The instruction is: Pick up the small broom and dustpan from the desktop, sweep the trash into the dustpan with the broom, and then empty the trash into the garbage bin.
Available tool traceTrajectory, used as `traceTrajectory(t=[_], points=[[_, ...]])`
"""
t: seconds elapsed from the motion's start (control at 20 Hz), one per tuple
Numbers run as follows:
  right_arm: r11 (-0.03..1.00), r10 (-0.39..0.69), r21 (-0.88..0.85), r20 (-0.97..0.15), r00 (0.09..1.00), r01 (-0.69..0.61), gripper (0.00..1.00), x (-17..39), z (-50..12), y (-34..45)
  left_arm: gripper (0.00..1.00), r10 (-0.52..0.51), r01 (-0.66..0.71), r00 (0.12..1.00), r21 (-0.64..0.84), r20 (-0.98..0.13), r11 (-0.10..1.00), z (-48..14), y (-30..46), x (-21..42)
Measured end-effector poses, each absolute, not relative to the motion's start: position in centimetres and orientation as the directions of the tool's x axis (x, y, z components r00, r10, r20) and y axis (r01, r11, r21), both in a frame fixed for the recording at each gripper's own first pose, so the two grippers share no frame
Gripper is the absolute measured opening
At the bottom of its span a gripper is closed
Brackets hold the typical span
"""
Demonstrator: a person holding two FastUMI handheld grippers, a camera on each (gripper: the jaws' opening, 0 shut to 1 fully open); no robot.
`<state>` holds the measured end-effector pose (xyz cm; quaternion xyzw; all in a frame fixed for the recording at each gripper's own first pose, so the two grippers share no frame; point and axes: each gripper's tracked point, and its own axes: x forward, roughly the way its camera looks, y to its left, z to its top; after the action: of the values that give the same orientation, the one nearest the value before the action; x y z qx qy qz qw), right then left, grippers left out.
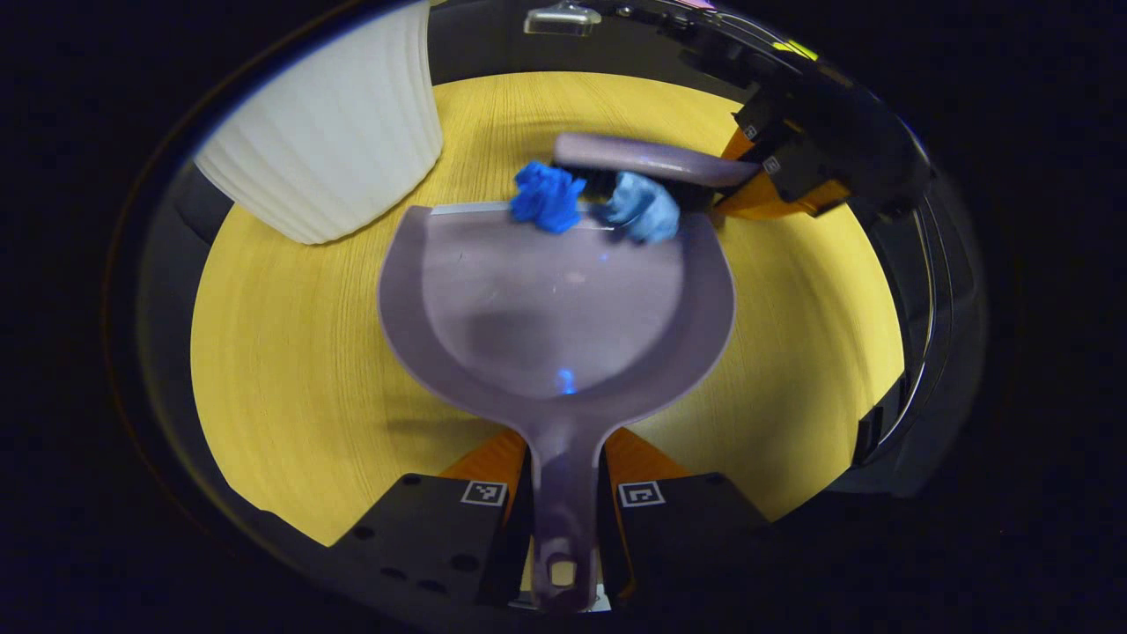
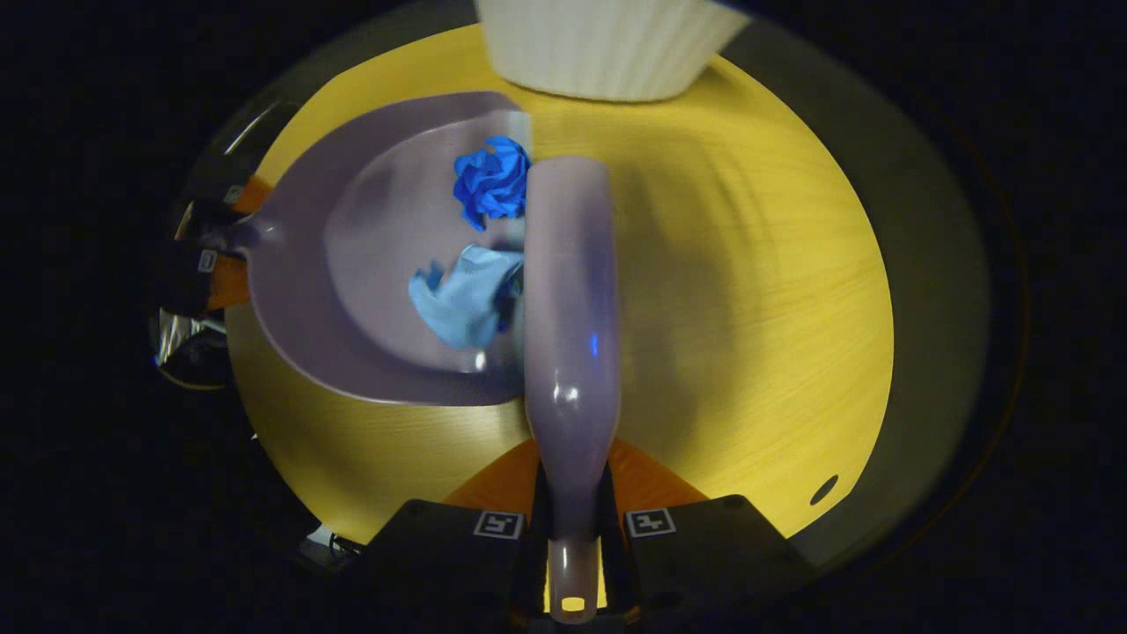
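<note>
Your right gripper (image 2: 570,537) clamps the mauve plastic broom (image 2: 570,291), your left gripper (image 1: 563,519) the matching dustpan (image 1: 555,299); lift the pan's lip now and both crumpled blue paper wads (image 1: 548,197) there could slip underneath.

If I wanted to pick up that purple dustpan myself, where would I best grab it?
By its narrow handle, coming from behind, opposite the open front lip. The dustpan is a wide, shallow scoop lying flat on the yellow table, too broad to pinch; the slim stem fits between two fingers, as the left gripper shows. It also leaves the lip clear for the paper wads.
</note>
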<state>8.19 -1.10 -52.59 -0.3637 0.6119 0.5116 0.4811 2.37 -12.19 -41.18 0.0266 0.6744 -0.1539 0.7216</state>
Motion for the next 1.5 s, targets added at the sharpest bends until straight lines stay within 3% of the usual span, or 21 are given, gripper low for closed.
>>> traceTrajectory(t=[0.15,0.4,0.65,0.85,1.1,1.25,1.4,1.5], points=[[0.233,0.065,0.315,-0.949,-0.308,-0.92,0.28,8.8,-53.2,-2.6,0.3,-0.199,0.274,0.084,-0.169,-0.976,0.947,-41.2,-12.2,2.4],[0.554,0.095,0.218,-0.975,-0.199,-0.804,0.28,14.4,-55.6,-7.1,0.3,-0.247,0.308,0.147,-0.193,-0.958,0.932,-41.0,-12.4,2.3],[0.764,0.126,0.168,-0.986,-0.111,-0.623,0.28,15.3,-57.6,-8.4,0.3,-0.262,0.317,0.274,-0.171,-0.925,0.933,-39.8,-12.3,3.0],[0.873,0.2,0.228,-0.974,-0.109,-0.432,0.29,14.8,-58.3,-8.7,0.29,-0.303,0.267,0.329,-0.219,-0.894,0.938,-36.7,-11.7,3.7],[0.888,0.249,0.276,-0.961,-0.12,-0.368,0.29,14.8,-58.4,-8.2,0.29,-0.147,0.152,0.441,-0.088,-0.885,0.985,-32.1,-7.6,5.6],[0.882,0.32,0.341,-0.94,-0.117,-0.325,0.28,15.0,-58.2,-8.9,0.3,-0.026,0.048,0.528,-0.001,-0.849,0.999,-25.8,-2.4,8.1],[0.877,0.359,0.367,-0.929,-0.087,-0.311,0.29,14.8,-58.3,-8.7,0.29,0.112,0.06,0.583,0.18,-0.805,0.982,-20.8,3.0,13.5],[0.874,0.385,0.403,-0.915,-0.118,-0.272,0.28,13.7,-59.0,-9.0,0.29,0.182,0.07,0.599,0.278,-0.78,0.958,-20.4,4.0,19.3]])
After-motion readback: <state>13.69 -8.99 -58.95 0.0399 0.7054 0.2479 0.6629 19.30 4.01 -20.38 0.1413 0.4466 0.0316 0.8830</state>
